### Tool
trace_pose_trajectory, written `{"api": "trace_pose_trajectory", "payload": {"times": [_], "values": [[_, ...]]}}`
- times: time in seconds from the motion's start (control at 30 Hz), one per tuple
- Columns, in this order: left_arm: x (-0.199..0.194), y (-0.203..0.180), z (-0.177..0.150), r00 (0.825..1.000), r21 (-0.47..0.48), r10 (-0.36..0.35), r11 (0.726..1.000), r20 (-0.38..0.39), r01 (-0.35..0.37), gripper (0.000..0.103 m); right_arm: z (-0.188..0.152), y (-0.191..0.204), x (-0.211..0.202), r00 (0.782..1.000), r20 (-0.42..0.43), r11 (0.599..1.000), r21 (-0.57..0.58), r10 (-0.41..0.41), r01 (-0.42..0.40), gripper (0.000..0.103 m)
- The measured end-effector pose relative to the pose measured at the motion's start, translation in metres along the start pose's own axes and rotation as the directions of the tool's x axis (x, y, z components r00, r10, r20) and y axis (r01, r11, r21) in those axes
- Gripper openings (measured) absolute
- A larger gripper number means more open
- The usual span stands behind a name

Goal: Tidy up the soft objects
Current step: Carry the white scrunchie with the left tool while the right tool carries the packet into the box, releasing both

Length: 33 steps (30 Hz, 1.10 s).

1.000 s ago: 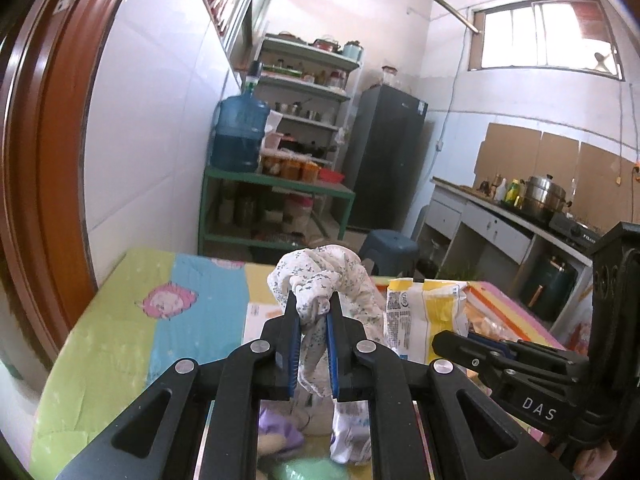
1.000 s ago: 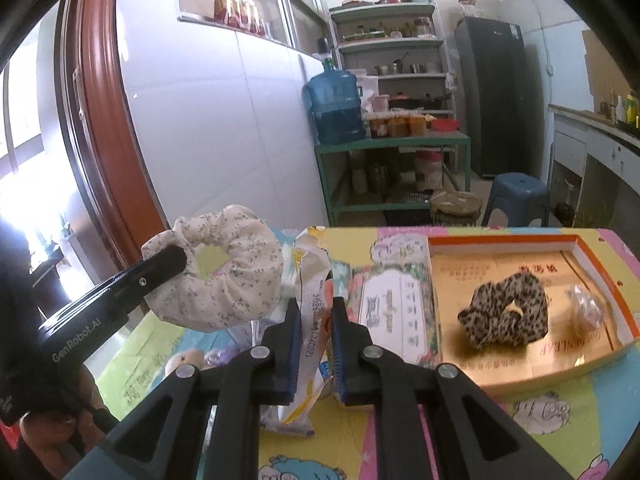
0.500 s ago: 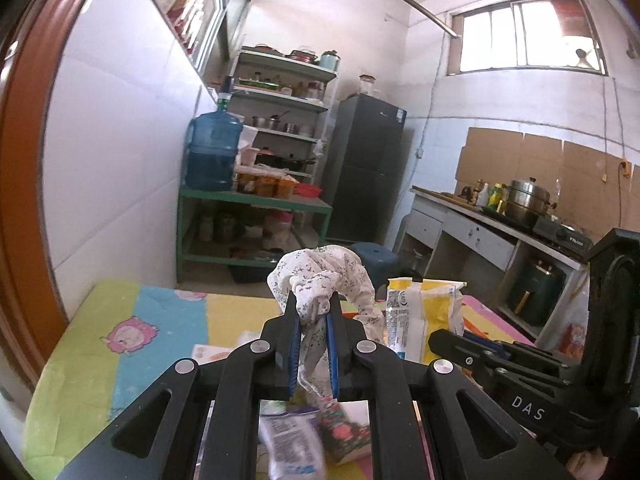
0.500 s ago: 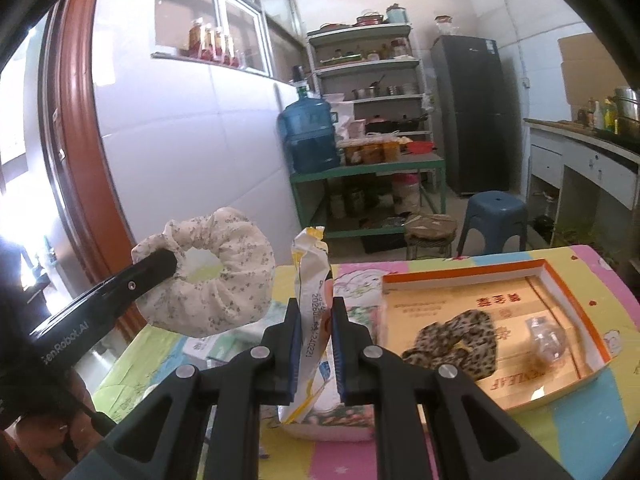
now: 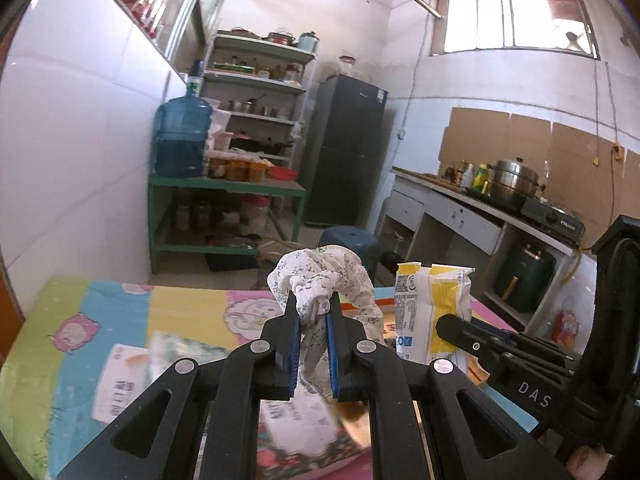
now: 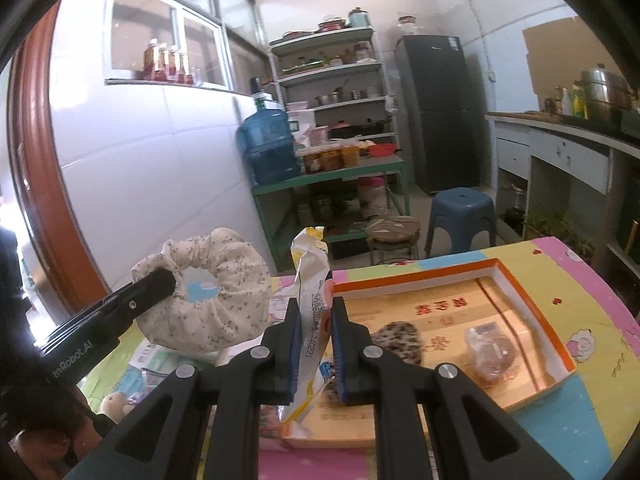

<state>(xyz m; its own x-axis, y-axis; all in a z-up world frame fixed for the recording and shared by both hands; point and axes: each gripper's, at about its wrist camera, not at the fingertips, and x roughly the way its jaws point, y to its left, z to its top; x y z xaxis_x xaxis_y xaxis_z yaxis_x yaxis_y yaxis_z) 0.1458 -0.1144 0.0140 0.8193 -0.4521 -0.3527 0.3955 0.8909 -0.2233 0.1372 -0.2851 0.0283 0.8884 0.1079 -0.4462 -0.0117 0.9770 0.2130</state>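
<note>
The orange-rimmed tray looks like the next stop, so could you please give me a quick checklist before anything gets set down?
1. Left gripper jaws clamp the floral scrunchie: ok.
2. Right gripper jaws clamp the yellow packet: ok.
3. Orange-rimmed tray has bare floor: ok.
4. Leopard scrunchie and clear-wrapped item already inside: ok.
5. Scrunchie over the tray: not ok, it hangs beside it.
6. Packet's lower end clear of the tray: cannot tell.
</note>
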Motion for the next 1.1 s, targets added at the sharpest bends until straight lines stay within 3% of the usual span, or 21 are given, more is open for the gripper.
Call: {"api": "trace_pose_trajectory", "payload": {"times": [1.1], "values": [[0.138,-0.111,0.0,0.994,0.059,-0.056,0.996,-0.093,0.062,0.011,0.023,-0.14,0.021,0.987,0.026,0.984,0.083,-0.157,0.155,0.014]]}}
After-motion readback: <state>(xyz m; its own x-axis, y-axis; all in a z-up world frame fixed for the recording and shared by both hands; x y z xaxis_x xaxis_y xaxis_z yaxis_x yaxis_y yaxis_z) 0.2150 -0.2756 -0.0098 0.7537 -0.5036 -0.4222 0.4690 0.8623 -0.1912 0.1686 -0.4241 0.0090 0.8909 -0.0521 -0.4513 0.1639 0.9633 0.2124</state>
